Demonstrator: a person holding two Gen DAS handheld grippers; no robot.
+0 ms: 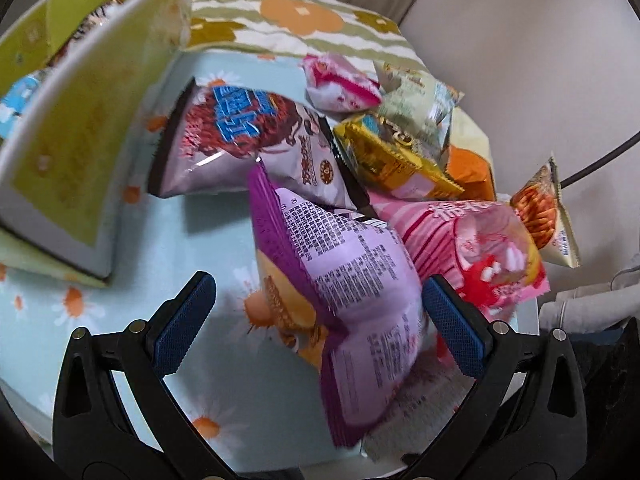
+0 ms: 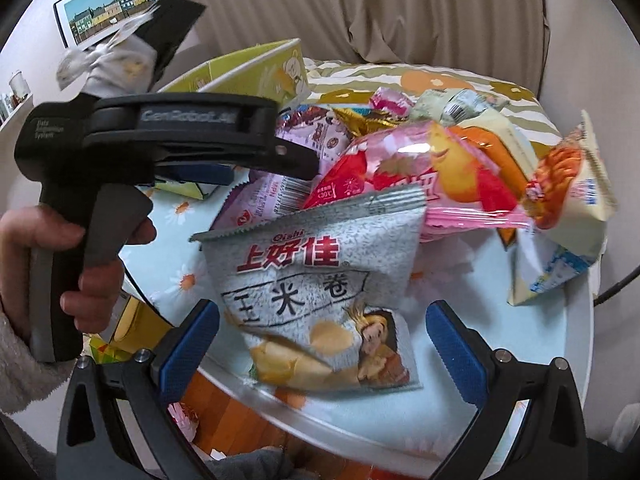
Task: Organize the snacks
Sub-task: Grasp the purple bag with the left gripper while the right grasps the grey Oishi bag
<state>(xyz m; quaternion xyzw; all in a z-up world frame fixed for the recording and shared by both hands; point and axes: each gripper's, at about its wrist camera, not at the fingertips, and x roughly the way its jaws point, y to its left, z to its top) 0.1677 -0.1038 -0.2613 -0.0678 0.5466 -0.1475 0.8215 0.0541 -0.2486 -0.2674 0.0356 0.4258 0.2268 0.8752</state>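
Snack packets [image 1: 352, 168] heaped on the table [image 1: 200, 240], both claws spread.

The green box [image 1: 60, 152] runs off the frame's left edge, its contents mostly hidden.
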